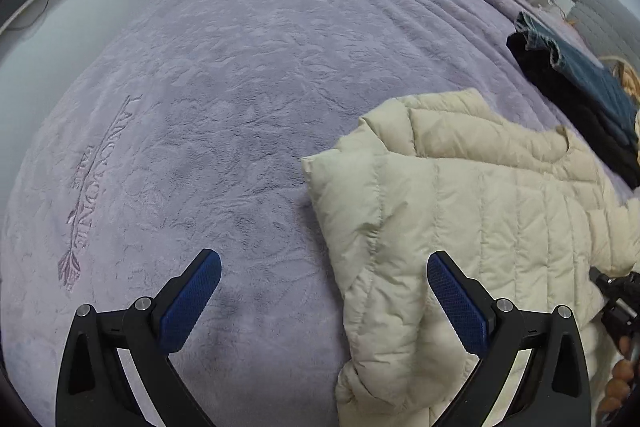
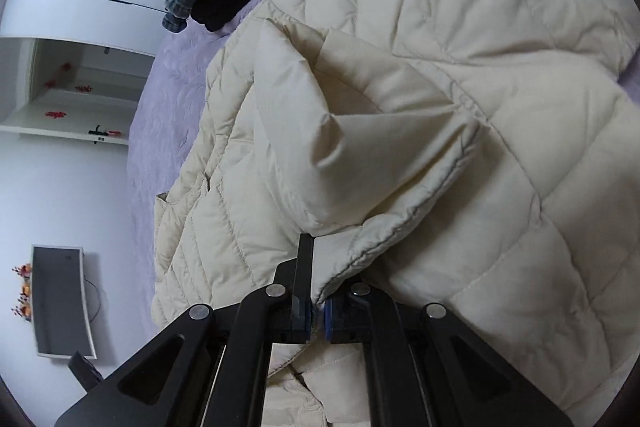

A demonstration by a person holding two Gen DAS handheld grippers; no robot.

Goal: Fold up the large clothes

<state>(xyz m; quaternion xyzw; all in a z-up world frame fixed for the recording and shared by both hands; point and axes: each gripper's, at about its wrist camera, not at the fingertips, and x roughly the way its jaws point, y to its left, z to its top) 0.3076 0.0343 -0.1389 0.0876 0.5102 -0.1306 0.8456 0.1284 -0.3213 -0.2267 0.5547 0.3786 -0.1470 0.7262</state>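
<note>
On the lilac bedspread [image 1: 248, 75], right gripper [image 2: 317, 311] clenches cream puffer jacket [image 2: 460, 107] edge; left gripper [image 1: 324, 291] hangs released.

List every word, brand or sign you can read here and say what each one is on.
"LANCOME", embroidered along the purple blanket, read from the lettering in the left wrist view; some letters are uncertain.
"PARIS", the smaller word beside it; blurred, so a likely reading only.
Red paper signs on the white cabinet: too small to read.
The cream jacket, held by the right gripper, shows no text.
</note>
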